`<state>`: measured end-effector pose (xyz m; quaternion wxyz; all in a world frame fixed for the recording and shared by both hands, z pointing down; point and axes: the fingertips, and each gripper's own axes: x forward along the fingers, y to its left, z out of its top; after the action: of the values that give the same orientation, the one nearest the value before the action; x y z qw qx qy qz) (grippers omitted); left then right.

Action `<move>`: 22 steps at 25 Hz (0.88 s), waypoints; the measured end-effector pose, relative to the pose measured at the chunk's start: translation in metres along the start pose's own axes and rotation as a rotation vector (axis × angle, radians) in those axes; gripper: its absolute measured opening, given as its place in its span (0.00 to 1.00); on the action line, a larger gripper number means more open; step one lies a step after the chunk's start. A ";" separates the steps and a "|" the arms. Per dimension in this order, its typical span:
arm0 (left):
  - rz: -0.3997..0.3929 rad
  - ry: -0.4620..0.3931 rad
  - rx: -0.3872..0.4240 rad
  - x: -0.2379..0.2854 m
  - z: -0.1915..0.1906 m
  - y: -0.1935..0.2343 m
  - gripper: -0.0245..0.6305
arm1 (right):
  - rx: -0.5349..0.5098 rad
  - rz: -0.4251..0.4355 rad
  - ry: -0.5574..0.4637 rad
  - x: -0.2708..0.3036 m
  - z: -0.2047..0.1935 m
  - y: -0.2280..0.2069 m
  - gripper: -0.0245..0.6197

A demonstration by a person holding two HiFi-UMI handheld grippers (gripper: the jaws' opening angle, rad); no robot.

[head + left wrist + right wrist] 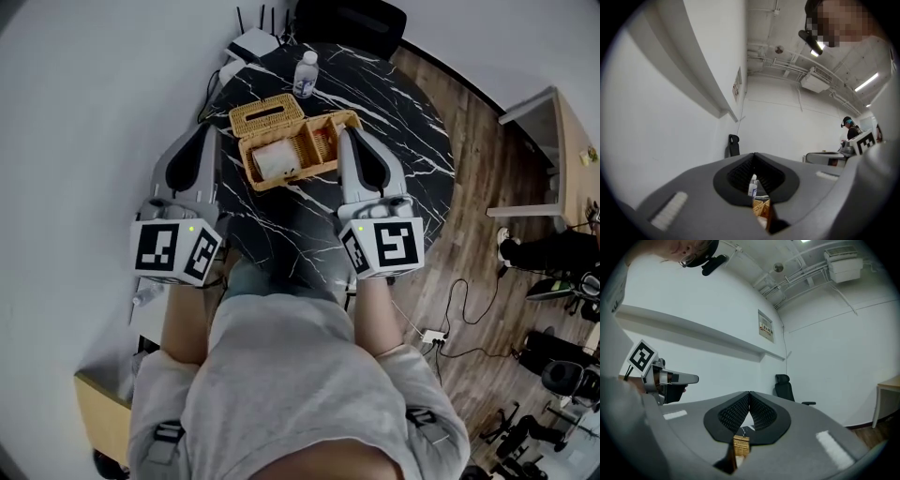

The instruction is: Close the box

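1. The task is not yet done. In the head view the wicker box [281, 178] stands open on the black marbled worktop [403, 112], in the upper middle of the frame.
2. Its woven lid [267, 114], which has a slot in it, lies thrown back at the box's upper-left side. It leaves both compartments uncovered.
3. The left compartment holds a white paper roll [277, 159]. The right one holds something reddish that is too small to name.
4. A water bottle [306, 73] stands just beyond the box, near the lid.
5. The left gripper [208, 131] sits to the left of the box and the right gripper [345, 133] to its right. Both point toward the upper frame. Neither visibly touches the box or the lid.
6. In the left gripper view the left gripper [754, 154] has its jaws closed together at the tips, with nothing between them. The box [761, 206] and bottle [753, 186] show only through the gap below the pads.
7. In the right gripper view the right gripper [749, 393] is likewise closed and empty. The box [740, 445] is visible low in the gap.
8. What seems to be left is the whole closing: reach the lid, swing it over both compartments, and seat it flat on the rim.
9. With the grippers set on either side, I judge this to be the approach stage.
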<state>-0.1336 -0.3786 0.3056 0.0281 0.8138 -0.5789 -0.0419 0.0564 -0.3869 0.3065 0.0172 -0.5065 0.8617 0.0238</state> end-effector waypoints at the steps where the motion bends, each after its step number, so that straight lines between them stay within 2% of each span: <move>1: -0.003 0.019 -0.001 0.005 -0.006 0.005 0.12 | -0.001 -0.005 0.005 0.003 -0.001 0.001 0.04; 5: -0.009 0.116 -0.002 0.023 -0.037 0.025 0.13 | -0.005 -0.022 0.031 0.013 -0.009 0.004 0.04; 13: -0.088 0.324 -0.117 0.052 -0.109 0.058 0.13 | -0.019 -0.052 0.081 0.035 -0.022 0.014 0.05; 17: -0.099 0.409 -0.145 0.064 -0.142 0.075 0.13 | -0.024 -0.070 0.102 0.048 -0.030 0.017 0.04; 22: -0.120 0.515 -0.219 0.080 -0.181 0.093 0.18 | -0.026 -0.100 0.131 0.061 -0.038 0.018 0.04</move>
<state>-0.1766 -0.4851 0.4917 0.2594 0.8226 -0.4955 0.1025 0.0105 -0.4337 0.3418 -0.0445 -0.5494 0.8343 0.0009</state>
